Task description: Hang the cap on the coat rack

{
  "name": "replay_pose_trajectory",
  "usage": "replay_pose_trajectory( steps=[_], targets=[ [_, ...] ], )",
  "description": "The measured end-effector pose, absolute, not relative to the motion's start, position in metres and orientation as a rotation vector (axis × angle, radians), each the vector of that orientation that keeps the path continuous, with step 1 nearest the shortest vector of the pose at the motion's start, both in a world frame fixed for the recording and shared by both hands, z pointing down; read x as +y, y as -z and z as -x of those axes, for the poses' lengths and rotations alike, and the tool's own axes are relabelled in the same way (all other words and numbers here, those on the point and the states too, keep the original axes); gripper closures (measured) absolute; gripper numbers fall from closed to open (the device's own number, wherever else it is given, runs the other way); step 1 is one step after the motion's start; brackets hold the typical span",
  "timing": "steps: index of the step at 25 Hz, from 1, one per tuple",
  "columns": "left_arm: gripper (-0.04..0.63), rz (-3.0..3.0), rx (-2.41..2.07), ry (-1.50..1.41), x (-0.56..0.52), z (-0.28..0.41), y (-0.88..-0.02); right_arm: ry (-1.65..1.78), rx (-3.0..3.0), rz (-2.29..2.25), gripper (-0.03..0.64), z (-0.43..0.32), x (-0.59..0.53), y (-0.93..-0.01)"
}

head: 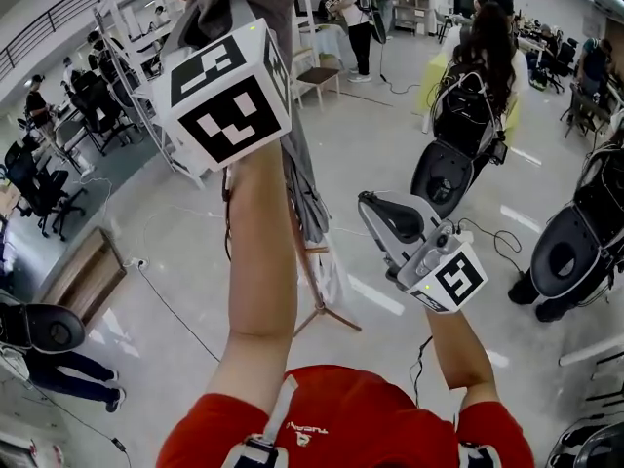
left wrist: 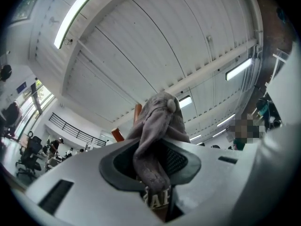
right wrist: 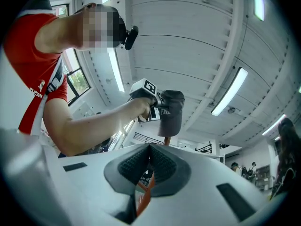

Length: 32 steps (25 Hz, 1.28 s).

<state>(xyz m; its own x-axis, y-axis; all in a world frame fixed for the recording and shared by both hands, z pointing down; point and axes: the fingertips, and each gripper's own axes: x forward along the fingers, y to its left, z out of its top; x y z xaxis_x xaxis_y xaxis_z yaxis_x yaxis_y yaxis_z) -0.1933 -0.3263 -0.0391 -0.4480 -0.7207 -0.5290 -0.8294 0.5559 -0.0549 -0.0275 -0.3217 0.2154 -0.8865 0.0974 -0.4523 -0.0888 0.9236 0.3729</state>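
The grey cap (left wrist: 157, 126) sits high on the wooden coat rack (head: 317, 281), and its orange-brown pegs (left wrist: 137, 112) show behind it. My left gripper (left wrist: 153, 161) is raised to the rack's top, its marker cube (head: 229, 91) facing the head camera. The cap's brim lies between its jaws, which stand slightly apart, with the right pad's mesh showing beside the brim. The right gripper view shows the cap (right wrist: 171, 112) draped over the rack top beside the left gripper (right wrist: 153, 106). My right gripper (head: 369, 206) hangs lower to the right, pads together with nothing in them.
A grey garment (head: 307, 174) hangs down the rack's pole. Black rounded machines (head: 444, 174) (head: 565, 252) stand on the floor at right, a wooden bench (head: 88, 276) at left. People (head: 483, 57), office chairs (head: 39, 188) and floor cables (head: 175, 310) surround the rack.
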Motion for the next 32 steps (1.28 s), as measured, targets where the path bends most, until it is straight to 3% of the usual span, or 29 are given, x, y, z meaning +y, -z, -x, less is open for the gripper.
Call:
replay_pose_trajectory(
  steps=[6, 10, 12, 17, 32],
  targets=[
    [0.409, 1.334, 2.291, -0.219, -0.35, 0.195, 0.026, -0.513, 2.597, -0.016, 0.594, 0.025, -0.319, -0.218],
    [0.293, 1.406, 2.208, -0.251, -0.352, 0.185, 0.015, -0.505, 2.602, 0.004, 0.594, 0.02, -0.322, -0.225],
    [0.267, 1.453, 2.158, -0.275, -0.351, 0.175, 0.01, -0.502, 2.602, 0.02, 0.594, 0.016, -0.325, -0.226],
    [0.241, 1.594, 2.012, -0.291, -0.342, 0.151, -0.006, -0.49, 2.6, 0.055, 0.594, 0.016, -0.327, -0.225],
    [0.26, 2.134, 1.642, -0.454, -0.314, 0.118, -0.117, -0.423, 2.602, 0.117, 0.594, 0.039, -0.331, -0.229]
  ],
)
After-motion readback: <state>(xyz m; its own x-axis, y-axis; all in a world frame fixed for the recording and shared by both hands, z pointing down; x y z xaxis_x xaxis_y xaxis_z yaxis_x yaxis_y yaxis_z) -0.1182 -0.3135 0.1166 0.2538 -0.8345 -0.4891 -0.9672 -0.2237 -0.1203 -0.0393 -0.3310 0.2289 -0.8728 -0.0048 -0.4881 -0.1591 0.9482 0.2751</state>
